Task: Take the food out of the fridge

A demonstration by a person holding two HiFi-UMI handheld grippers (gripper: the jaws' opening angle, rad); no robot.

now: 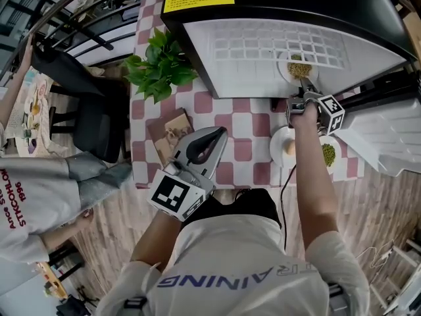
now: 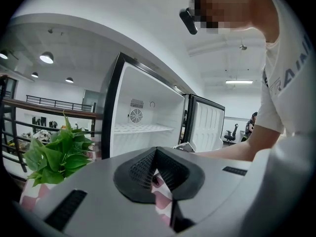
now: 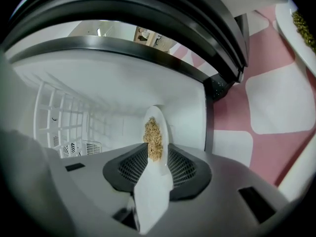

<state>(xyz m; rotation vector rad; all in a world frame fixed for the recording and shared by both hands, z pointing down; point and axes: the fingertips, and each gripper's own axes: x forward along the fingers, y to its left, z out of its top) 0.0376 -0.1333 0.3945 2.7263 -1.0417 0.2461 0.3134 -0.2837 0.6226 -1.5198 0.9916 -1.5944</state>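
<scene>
While right gripper (image 1: 304,91) fingers clamp the plate (image 1: 283,68) in the fridge (image 1: 296,5), left gripper (image 1: 220,132) fingers sit together near the plant (image 1: 158,64).

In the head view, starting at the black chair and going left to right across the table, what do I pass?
Black chair → potted plant → left claw → plate of pale food → plate of green food.

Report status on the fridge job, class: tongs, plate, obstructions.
Left tongs shut, empty. Right tongs shut on plate of grain, inside fridge. Door open, nothing blocking.
</scene>
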